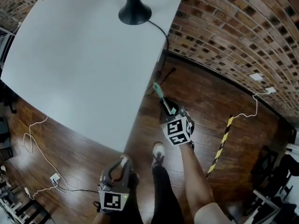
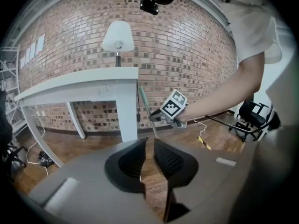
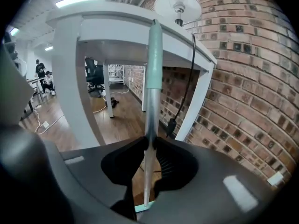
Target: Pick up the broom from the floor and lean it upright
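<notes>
Head view, right hand-held gripper (image 1: 170, 110): we record it closed on the broom (image 1: 160, 93), just beside the near edge of the white surface (image 1: 79, 59).
Head view, broom: we see its pale green handle end sticking out past the jaws toward that edge; the brush end is hidden.
Head view, left hand-held gripper (image 1: 122, 162): we place it lower in the frame, well apart from the broom, over the wooden floor (image 1: 84, 157).
Head view, other items: we list a black lamp base (image 1: 134, 12) on the surface, a white cable (image 1: 35, 141) and a yellow-black strip (image 1: 222, 143) on the floor, and a brick wall (image 1: 224, 27).
Left gripper view, left hand-held gripper (image 2: 148, 144): we find its jaws a narrow gap apart with nothing between them.
Left gripper view, right hand-held gripper (image 2: 154, 117): we see it holding the broom (image 2: 145, 101) steeply upright, near the surface's leg (image 2: 127, 108).
Right gripper view, right hand-held gripper (image 3: 150, 146): we see both jaws pressed against the thin handle.
Right gripper view, broom (image 3: 153, 64): we see the handle rising from the jaws, its top against the surface (image 3: 117, 27), with a lamp (image 3: 176, 1) above.
</notes>
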A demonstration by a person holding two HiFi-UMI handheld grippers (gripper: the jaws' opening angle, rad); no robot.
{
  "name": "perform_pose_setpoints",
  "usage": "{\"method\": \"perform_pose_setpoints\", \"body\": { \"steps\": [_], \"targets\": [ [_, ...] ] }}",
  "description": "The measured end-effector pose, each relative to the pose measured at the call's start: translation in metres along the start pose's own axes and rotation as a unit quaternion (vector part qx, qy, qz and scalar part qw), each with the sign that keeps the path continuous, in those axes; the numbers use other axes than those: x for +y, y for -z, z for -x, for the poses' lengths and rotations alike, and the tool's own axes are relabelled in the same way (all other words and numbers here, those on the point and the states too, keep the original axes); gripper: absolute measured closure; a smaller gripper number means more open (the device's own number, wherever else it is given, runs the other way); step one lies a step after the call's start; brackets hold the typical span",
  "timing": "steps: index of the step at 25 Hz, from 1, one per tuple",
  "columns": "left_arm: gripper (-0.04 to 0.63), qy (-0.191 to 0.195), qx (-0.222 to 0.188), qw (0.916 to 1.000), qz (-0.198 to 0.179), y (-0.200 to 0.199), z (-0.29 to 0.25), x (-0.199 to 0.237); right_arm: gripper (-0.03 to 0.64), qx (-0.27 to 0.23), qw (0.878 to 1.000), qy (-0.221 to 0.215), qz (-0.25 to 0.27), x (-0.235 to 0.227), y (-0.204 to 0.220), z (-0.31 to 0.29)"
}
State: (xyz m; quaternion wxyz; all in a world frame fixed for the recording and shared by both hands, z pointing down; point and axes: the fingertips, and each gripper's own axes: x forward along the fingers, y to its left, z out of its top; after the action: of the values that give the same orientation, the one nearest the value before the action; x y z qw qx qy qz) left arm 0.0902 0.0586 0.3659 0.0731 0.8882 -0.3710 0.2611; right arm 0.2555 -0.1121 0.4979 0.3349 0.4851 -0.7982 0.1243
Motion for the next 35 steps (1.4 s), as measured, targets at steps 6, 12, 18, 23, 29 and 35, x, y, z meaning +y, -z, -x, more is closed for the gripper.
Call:
{"method": "perform_pose_setpoints", "body": {
  "steps": [6,12,18,23,29,35],
  "targets": [
    [0.540,0.022,0.016,0.9996,-0.011,0.008,-0.021,-0.012,0.520,0.001,1.000,-0.009,0.017,-0.020,-0.014,-0.040],
    [0.540,0.025,0.043,0.9987,0.004,0.016,-0.037,-0.023,0.520,-0.009,1.000,0.005,0.001,-0.043,-0.019,-0.046],
    [0.540,0.034,0.050,0.9982,0.007,0.016,-0.046,-0.037,0.522,-0.022,1.000,0.016,0.009,-0.059,-0.045,-0.050],
    [0.540,0.032,0.049,0.9982,0.011,0.018,-0.047,-0.038,0.515,-0.026,0.999,0.021,0.003,-0.058,-0.046,-0.061],
    [0.540,0.025,0.059,0.9978,0.020,0.028,-0.045,-0.031,0.483,-0.036,0.999,0.027,0.008,-0.066,-0.049,-0.070],
    [0.543,0.026,0.054,0.9981,0.016,0.030,-0.043,-0.030,0.436,-0.043,0.999,0.014,0.006,-0.070,-0.052,-0.072]
  ]
}}
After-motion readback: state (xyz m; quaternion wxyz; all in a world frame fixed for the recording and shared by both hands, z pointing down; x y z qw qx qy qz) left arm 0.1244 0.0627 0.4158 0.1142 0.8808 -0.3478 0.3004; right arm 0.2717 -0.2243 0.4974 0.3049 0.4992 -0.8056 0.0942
